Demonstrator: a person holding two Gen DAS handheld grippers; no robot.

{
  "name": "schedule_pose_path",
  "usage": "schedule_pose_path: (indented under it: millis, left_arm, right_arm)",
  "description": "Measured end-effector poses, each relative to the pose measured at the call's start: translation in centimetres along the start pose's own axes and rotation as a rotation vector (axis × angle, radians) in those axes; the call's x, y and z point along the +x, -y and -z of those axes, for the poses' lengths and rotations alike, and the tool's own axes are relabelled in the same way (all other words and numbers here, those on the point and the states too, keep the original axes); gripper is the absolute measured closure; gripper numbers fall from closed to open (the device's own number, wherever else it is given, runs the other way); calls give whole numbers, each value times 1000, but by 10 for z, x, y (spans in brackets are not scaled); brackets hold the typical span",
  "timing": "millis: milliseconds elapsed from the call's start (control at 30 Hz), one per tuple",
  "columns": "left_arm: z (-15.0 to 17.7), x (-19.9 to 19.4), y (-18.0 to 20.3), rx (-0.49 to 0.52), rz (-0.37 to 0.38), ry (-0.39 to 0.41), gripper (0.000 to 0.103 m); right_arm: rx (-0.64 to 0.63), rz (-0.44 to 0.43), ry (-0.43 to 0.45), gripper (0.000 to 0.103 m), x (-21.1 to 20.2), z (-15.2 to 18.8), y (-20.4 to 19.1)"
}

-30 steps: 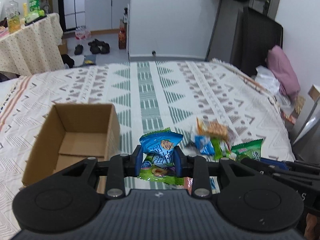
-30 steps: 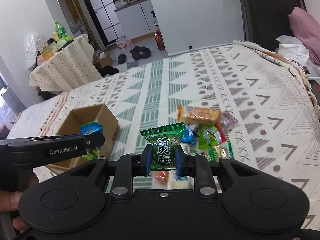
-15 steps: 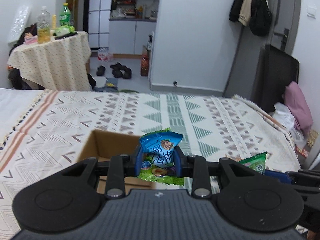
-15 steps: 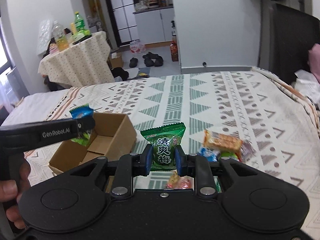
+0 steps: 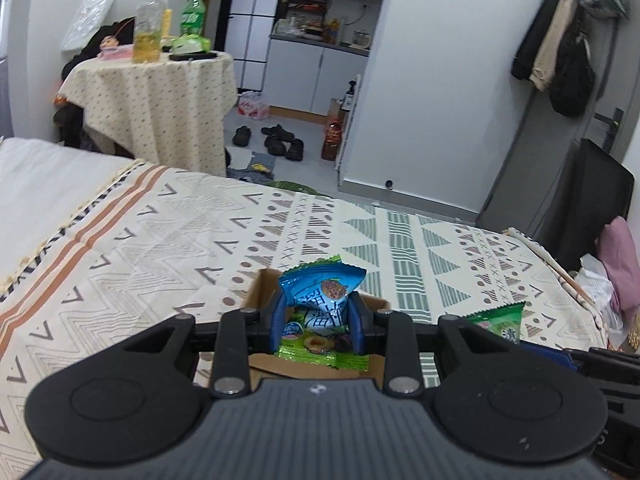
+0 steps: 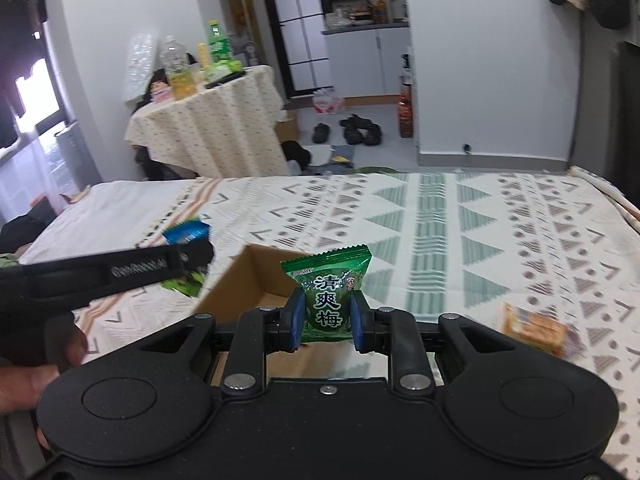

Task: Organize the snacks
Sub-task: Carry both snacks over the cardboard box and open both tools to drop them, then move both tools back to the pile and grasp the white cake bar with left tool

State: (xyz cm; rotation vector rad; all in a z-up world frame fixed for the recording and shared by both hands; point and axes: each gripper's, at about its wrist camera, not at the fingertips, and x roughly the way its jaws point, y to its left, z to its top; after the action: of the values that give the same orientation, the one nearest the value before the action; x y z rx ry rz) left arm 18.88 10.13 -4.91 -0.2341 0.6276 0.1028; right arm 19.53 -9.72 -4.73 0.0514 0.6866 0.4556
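My left gripper (image 5: 318, 326) is shut on a blue and green snack packet (image 5: 320, 304) and holds it above the open cardboard box (image 5: 260, 292) on the bed. My right gripper (image 6: 325, 326) is shut on a green plum candy packet (image 6: 329, 300), just in front of the same box (image 6: 240, 284). In the right wrist view the left gripper (image 6: 120, 270) comes in from the left with its blue packet (image 6: 186, 234). The green packet also shows in the left wrist view (image 5: 498, 322). An orange cracker packet (image 6: 534, 330) lies on the bed to the right.
The bed carries a patterned cream and green cover (image 5: 180, 248). Beyond its far edge stand a cloth-covered table with bottles (image 5: 156, 92), shoes on the floor (image 5: 276, 140) and a dark chair (image 5: 596, 208) at the right.
Both grippers have moved left and forward toward the box, each still holding its packet. The loose snack pile has slid out to the right of view.
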Motion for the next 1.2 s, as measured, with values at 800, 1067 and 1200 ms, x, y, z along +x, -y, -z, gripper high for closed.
schedule_pose_path:
  millis: [800, 1067, 1200]
  left_arm:
    - [12, 37, -17, -28, -152, -128, 26]
    - [16, 36, 0, 39, -164, -128, 24]
    - [16, 35, 3, 46, -183, -128, 24]
  right_arm:
    - [41, -55, -99, 75, 57, 3, -6]
    - [90, -87, -64, 68, 39, 2, 16]
    - [105, -96, -57, 69, 35, -3, 19]
